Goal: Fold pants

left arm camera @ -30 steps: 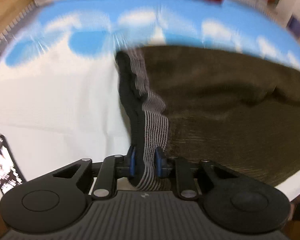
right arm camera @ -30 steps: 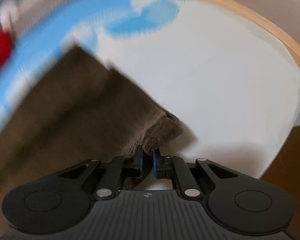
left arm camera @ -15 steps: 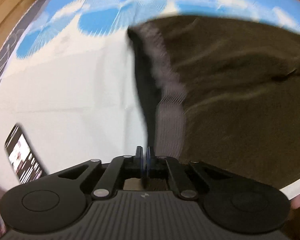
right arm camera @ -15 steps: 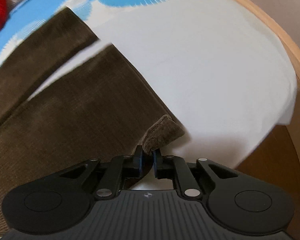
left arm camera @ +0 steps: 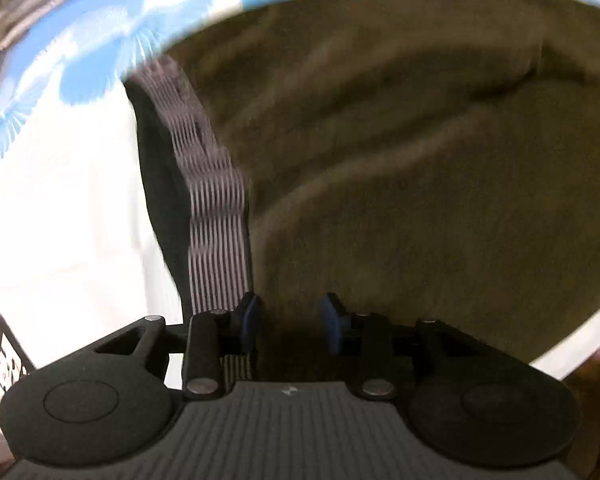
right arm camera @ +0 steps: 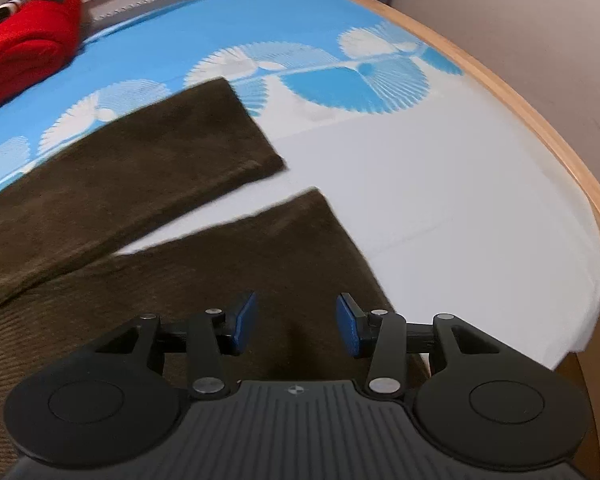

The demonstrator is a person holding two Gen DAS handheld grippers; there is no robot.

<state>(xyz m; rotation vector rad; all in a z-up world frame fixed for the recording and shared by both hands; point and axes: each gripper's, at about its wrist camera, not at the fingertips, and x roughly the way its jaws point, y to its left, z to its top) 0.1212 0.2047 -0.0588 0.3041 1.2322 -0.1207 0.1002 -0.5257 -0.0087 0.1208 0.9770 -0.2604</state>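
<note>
Dark brown corduroy pants (left arm camera: 420,168) lie flat on the bed. Their grey striped waistband (left arm camera: 216,216) runs along the left edge in the left wrist view. My left gripper (left arm camera: 290,322) hovers over the waist corner with its jaws opening; the pads press on nothing and the waistband passes just beside the left pad. In the right wrist view the two legs spread apart, the far leg (right arm camera: 140,160) and the near leg (right arm camera: 240,264). My right gripper (right arm camera: 296,322) is above the near leg's hem, jaws opening, with the cloth lying loose below them.
A white and blue patterned sheet (right arm camera: 440,184) covers the bed, with a wooden rim (right arm camera: 540,120) at the right. A red garment (right arm camera: 24,52) lies at the far left. A phone (left arm camera: 4,354) rests on the sheet at the lower left.
Both grippers let go: the left released the waistband, the right released the lifted hem corner, which now lies flat. Both pairs of jaws stand apart, and the two legs now show spread apart.
</note>
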